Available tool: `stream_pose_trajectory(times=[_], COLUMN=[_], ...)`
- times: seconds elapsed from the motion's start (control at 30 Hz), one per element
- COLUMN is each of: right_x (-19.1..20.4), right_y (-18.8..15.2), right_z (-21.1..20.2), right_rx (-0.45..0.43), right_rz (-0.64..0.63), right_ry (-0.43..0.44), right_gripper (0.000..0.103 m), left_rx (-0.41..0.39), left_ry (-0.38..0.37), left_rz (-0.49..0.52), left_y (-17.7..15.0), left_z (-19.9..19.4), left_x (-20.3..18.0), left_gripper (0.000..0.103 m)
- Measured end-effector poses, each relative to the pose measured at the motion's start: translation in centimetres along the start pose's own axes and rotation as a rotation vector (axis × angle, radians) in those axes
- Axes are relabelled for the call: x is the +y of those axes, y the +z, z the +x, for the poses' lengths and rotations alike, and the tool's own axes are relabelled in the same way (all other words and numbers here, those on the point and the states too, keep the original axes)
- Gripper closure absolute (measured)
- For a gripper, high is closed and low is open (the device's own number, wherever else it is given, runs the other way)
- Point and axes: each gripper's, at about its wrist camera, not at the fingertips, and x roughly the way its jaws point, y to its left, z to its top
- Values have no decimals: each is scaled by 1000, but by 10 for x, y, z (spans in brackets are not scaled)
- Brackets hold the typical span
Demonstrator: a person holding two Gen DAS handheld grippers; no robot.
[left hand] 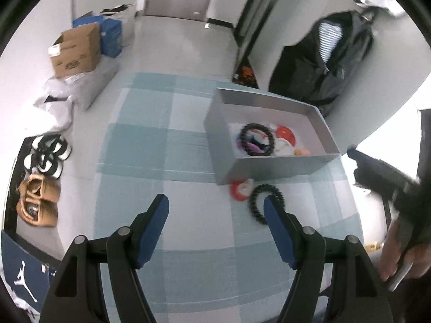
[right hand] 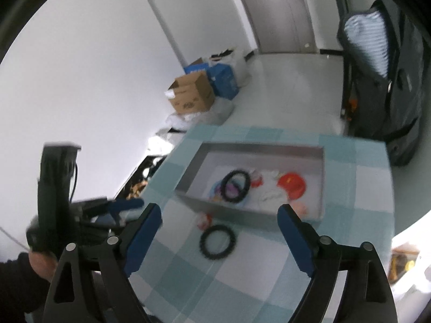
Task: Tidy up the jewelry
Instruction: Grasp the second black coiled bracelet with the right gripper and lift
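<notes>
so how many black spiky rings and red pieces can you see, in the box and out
black spiky rings: 2, one in the grey box at, one on the checked cloth at
red pieces: 2, one in the box, one on the cloth beside it
total: 4

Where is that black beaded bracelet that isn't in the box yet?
The loose black bracelet lies on the checked tablecloth just in front of the grey box, beside a small red piece. In the left wrist view it sits at the right finger's tip.
</notes>
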Motion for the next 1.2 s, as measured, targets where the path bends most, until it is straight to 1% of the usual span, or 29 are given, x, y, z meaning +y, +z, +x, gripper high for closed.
stream_pose_trajectory(times=[0.17, 0.27, 0.37, 0.4, 0.43, 0.5, 0.63, 0.73, 0.8, 0.87, 0.9, 0.93, 1.0, 1.03, 1.1, 1.2], right_x=[18, 28, 30, 30, 30, 29, 27, 29, 36, 42, 45, 47, 50, 51, 49, 43], right_y=[-20, -26, -29, -30, -31, -32, -35, -37, -38, -40, -41, -41, -42, -43, -45, -46], right_z=[24, 38, 53, 56, 64, 75, 89, 98, 102, 106, 107, 107, 106, 106, 103, 99], right_rx=[72, 106, 142, 152, 169, 195, 225, 236, 236, 239, 240, 234, 237, 233, 226, 232], right_rz=[-76, -112, -119, -118, -118, -122, -135, -156, -196, -234, -250, -263, -284, -291, -298, -295], right_ry=[-4, -13, -39, -48, -63, -104, -173, -202, -234, -246, -249, -244, -234, -230, -216, -208], right_gripper=[15, 15, 17, 20, 25, 28, 28, 28, 28, 28, 31, 37, 43, 50, 52, 60], left_rx=[-25, -39, -45, -45, -43, -37, -17, -12, -8, -13, -19, -21, -19, -12, 3, 24], left_ry=[4, 17, 35, 38, 47, 53, 45, 36, 40, 44, 45, 47, 53, 55, 58, 65], left_rz=[-85, -98, -91, -87, -79, -71, -69, -56, -41, -23, -17, -12, -10, -13, -23, -30], left_y=[-2, -5, -9, -10, -12, -14, -15, -15, -14, -12, -12, -11, -10, -9, -9, -10], left_z=[-9, -14, -16, -16, -16, -15, -12, -11, -10, -11, -12, -12, -11, -8, -3, 3], left_x=[18, 24, 28, 30, 31, 34, 38, 37, 34, 30, 29, 29, 28, 28, 29, 32], left_gripper=[34, 34, 34, 34, 34, 34, 34, 34, 34, 34, 34, 34, 34, 34, 34, 34])
